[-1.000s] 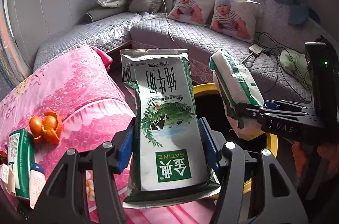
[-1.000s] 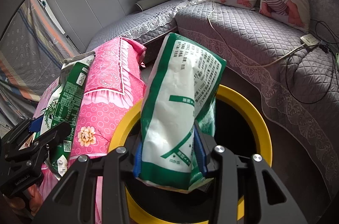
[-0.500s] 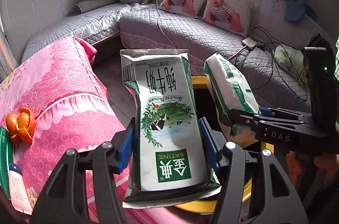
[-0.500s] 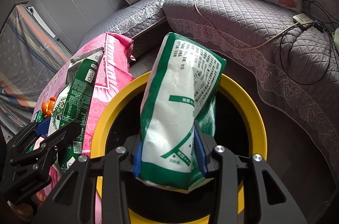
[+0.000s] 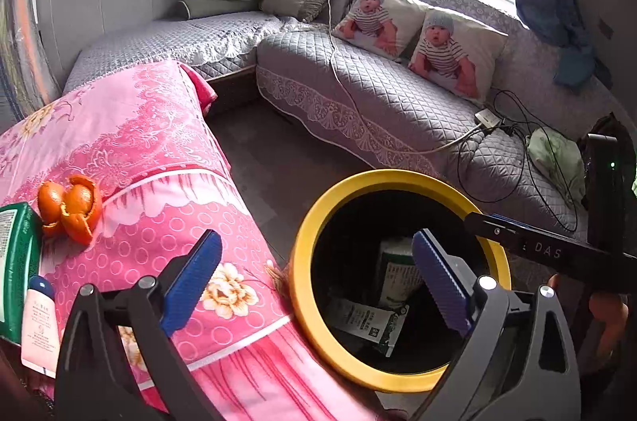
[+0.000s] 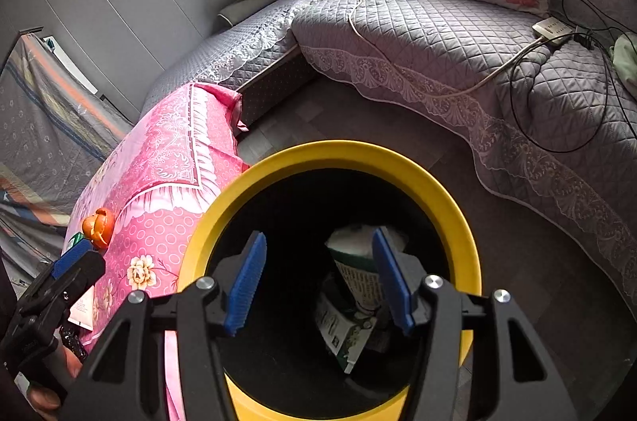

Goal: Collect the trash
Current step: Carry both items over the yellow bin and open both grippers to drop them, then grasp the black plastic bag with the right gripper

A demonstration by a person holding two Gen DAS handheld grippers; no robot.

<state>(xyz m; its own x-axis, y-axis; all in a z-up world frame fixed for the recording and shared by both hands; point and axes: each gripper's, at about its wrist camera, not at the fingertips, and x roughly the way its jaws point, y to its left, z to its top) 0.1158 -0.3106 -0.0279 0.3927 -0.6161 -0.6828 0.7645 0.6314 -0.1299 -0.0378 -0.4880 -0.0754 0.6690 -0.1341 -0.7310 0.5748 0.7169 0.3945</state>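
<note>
- Looking down into the bin (image 6: 330,152), two cartons are seen at its dark bottom: one (image 6: 358,273) standing nearly upright, the other (image 6: 344,331) lying tilted against its foot.
- The right gripper (image 6: 318,279) is held over the bin's mouth with its jaws opening; nothing is caught between the blue pads (image 6: 243,283), and the upright carton is seen well below the gap, free of both pads.
- The left gripper (image 5: 314,275) is spread wide, its jaws opening as well, and nothing is gripped by it.
- In the left view, one left pad (image 5: 191,279) is seen over the pink cloth (image 5: 131,142), the other (image 5: 438,279) over the bin (image 5: 306,242); the cartons (image 5: 396,271) (image 5: 368,321) lie beneath that second pad, inside the yellow rim.
- The bin is set on the floor, touching or just beside the hanging near edge of the cloth.
- An orange peel (image 5: 69,208) is left on the cloth near its left edge; a green box (image 5: 16,262) and a small tube (image 5: 38,325) lie at the near left corner, well apart from both grippers.
- The right gripper's finger (image 5: 533,248) is seen crossing the bin's far right rim in the left view, with part of a hand (image 5: 607,317) below it.
- The left gripper (image 6: 59,281) is visible at the lower left of the right view, just in front of the peel (image 6: 97,226).
</note>
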